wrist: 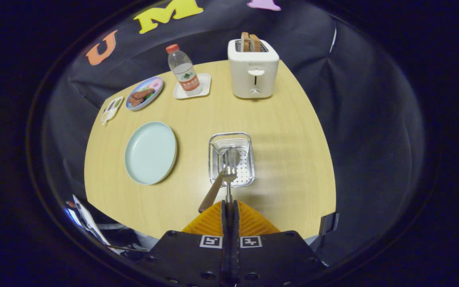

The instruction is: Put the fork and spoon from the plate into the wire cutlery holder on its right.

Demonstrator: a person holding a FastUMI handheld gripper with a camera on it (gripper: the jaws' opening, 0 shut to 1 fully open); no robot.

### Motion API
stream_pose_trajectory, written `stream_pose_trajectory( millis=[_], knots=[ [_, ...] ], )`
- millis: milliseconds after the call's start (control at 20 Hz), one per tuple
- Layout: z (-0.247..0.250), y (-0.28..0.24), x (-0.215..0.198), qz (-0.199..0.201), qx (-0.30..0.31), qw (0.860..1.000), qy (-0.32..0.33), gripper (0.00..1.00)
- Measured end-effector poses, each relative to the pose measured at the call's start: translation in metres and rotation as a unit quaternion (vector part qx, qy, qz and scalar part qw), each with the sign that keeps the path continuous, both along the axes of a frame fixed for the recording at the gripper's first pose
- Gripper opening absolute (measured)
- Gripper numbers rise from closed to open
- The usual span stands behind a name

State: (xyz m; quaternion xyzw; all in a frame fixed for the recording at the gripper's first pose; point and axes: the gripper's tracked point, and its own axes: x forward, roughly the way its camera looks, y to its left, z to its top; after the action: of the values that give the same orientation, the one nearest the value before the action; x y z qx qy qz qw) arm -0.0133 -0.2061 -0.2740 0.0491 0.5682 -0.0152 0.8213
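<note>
A: What is the gripper (229, 204) doing?

B: Its two fingers (224, 211) are pressed together on the handle of the fork (228, 175), so it is clenched around it. The fork points ahead, with its tines over the near edge of the wire cutlery holder (231, 159).

A: And the spoon?

B: The spoon (217, 181) is already in the holder. Its bowl sits inside the basket, just beyond the fork's tines, and its handle leans out over the near rim toward the left finger.

A: Where is the plate?

B: The pale green plate (150, 152) lies on the table (285, 159), to the left of the holder and apart from it, with nothing on it.

A: Anything farther out?

B: Beyond the holder stands a white toaster (253, 73) with two slices of bread in it. Left of that, a water bottle (183, 69) stands on a small white tray (205, 81), then a dish of food (145, 93) near the table's far left edge.
</note>
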Motion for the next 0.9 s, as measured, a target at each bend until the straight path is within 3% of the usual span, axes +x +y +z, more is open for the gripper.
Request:
stream_pose_trajectory(
  millis=[300, 550, 900],
  knots=[
    [-0.004, -0.008, 0.013, -0.052, 0.022, 0.997, 0.050, 0.02],
    [-0.009, 0.002, 0.019, -0.034, 0.037, 0.995, 0.090, 0.01],
    [-0.011, -0.001, 0.030, -0.037, 0.020, 0.996, 0.079, 0.06]
  ],
)
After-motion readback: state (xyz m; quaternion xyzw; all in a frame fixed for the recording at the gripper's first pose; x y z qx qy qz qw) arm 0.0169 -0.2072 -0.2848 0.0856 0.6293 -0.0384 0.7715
